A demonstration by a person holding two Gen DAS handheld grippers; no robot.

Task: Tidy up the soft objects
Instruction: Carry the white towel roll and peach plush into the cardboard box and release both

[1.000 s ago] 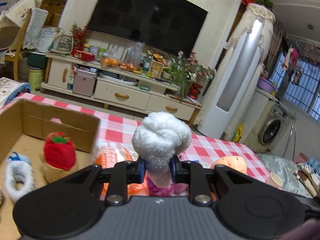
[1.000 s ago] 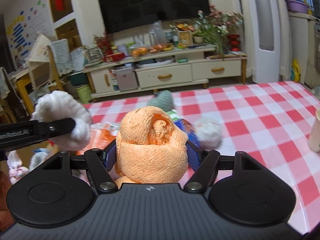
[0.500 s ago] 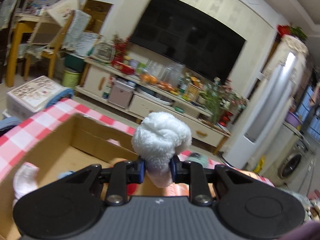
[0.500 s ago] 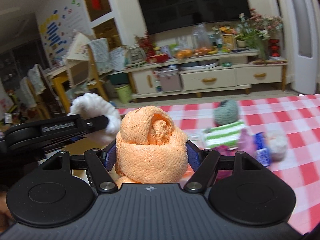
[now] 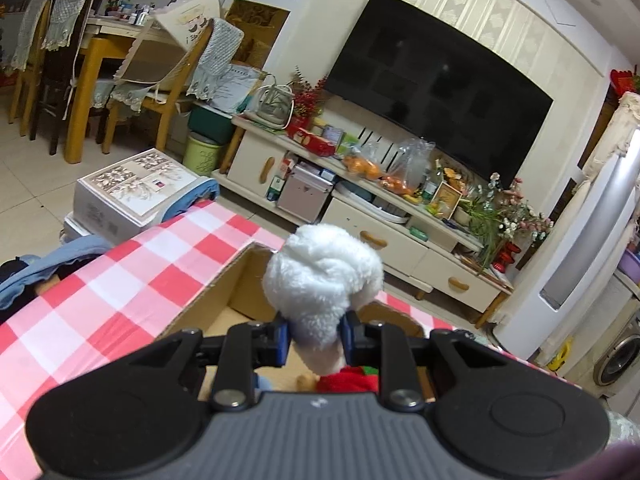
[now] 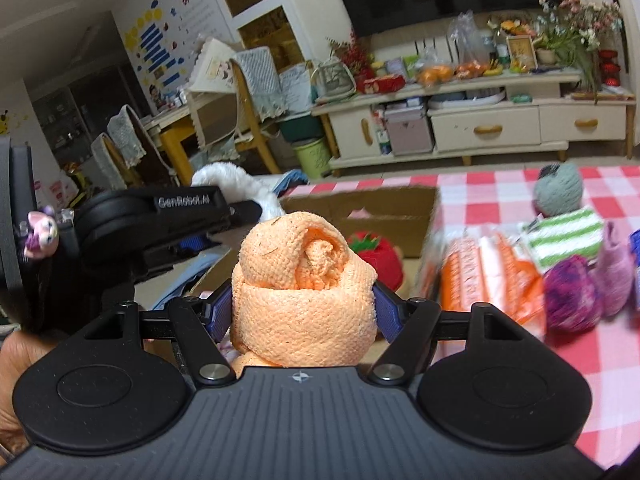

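- The white fluffy bundle [image 5: 322,280] is squeezed between the two blue pads of the left gripper [image 5: 314,338]; its jaws are clamped tight on the narrow lower part, and the round top stands up above the fingertips.
- In the right wrist view the same white bundle [image 6: 236,184] shows only as a soft edge behind the black body of the left gripper [image 6: 240,210], up and to the left of the right gripper.
- The orange rolled towel [image 6: 304,292] sits between the blue pads of the right gripper [image 6: 304,312]; the jaws stand wide and both pads press on its sides, so it is held.
- Just under and ahead of the left gripper is the open cardboard box [image 5: 224,280]; in it, below the fingertips, a red soft thing [image 5: 348,380] is partly hidden.
- From the right gripper the cardboard box [image 6: 384,208] is straight ahead, with the red knitted strawberry [image 6: 374,258] inside it.
- To the right of the right gripper, on the red and white checked tablecloth [image 6: 500,196], lie an orange and white packet [image 6: 488,276], a green striped cloth [image 6: 564,236], a grey knitted ball [image 6: 558,190] and a purple woolly piece [image 6: 572,298]; they are blurred.
- A hand [image 6: 16,364] shows at the left edge, below the left gripper.
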